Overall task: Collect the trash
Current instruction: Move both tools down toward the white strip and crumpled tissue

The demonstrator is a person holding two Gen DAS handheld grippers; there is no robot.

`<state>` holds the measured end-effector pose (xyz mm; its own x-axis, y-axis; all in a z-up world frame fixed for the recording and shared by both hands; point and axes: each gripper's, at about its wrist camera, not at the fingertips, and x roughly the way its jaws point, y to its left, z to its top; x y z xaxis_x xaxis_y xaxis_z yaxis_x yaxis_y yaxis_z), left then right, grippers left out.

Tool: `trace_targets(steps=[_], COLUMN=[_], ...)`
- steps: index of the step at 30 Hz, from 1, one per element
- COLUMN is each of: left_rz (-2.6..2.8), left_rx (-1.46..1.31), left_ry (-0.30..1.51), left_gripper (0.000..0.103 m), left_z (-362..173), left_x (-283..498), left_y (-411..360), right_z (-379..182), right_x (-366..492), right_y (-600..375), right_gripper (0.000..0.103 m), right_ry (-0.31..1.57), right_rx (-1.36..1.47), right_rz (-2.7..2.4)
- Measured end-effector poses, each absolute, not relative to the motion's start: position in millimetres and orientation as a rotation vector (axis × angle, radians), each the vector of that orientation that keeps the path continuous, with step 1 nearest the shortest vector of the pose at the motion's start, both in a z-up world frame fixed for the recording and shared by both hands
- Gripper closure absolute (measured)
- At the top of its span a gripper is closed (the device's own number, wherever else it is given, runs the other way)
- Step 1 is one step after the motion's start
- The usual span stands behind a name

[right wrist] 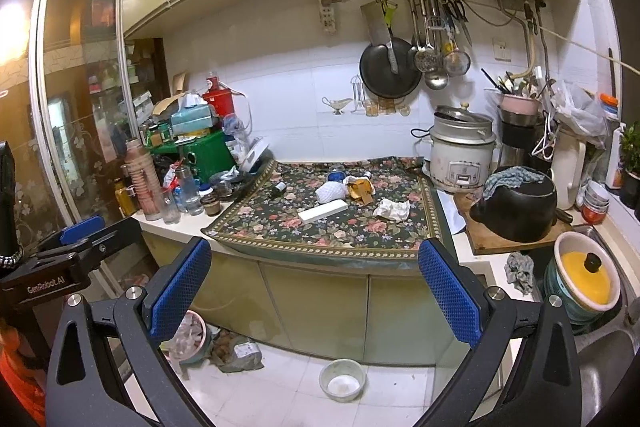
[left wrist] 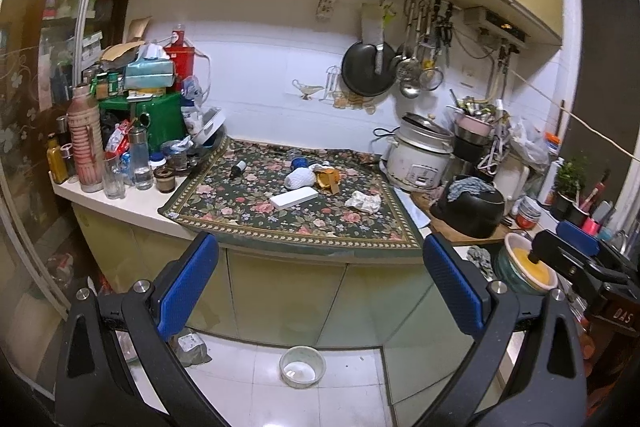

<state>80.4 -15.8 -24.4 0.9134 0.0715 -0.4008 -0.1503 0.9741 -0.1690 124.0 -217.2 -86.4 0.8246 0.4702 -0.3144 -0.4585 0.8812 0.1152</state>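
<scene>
Trash lies on the floral cloth (left wrist: 256,223) (right wrist: 320,235) covering the counter: a crumpled paper wad (left wrist: 363,202) (right wrist: 393,209), a white foam net (left wrist: 300,179) (right wrist: 331,192), a torn yellow wrapper (left wrist: 327,178) (right wrist: 360,187), a flat white box (left wrist: 293,197) (right wrist: 322,211) and a small dark bottle (left wrist: 239,167) (right wrist: 279,188) on its side. My left gripper (left wrist: 320,283) hangs open well in front of the counter, holding nothing. My right gripper (right wrist: 316,291) is likewise open and empty. Each gripper shows at the edge of the other's view.
Bottles, jars and a green box (left wrist: 160,119) crowd the counter's left end. A rice cooker (left wrist: 420,159), a black pot (left wrist: 470,207) and a yellow-lidded pot (right wrist: 584,277) stand on the right. On the floor are a small bowl (right wrist: 343,379) and a bin with bags (right wrist: 188,339).
</scene>
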Motion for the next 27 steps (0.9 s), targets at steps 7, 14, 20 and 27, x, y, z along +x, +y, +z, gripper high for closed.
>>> trace_targets(steps=[7,14,20,27], left_rz=[0.166,0.167,0.162,0.153], left_rx=[-0.191,-0.227,-0.239,-0.214], left_ry=[0.436,0.481,0.523,0.629], left_gripper=[0.000,0.001,0.001,0.008], left_z=[-33.5,-51.7,-72.8,-97.4], left_x=[128.5,193.5,266.7,361.5], left_y=[-13.5,10.4,44.3,89.9], right_z=[-95.3,-105.3,-111.3,-117.2], right_x=[160.7,209.3,261.2,326.7], right_y=[-221.0,-214.7,-197.5,-172.8], right_gripper=[0.000,0.000,0.000,0.000], right_ry=[0.370,0.417,0.454,0.504], right_rx=[0.023,0.043,0.062,0.088], right_rz=[0.452,0.410,0.346,0.244])
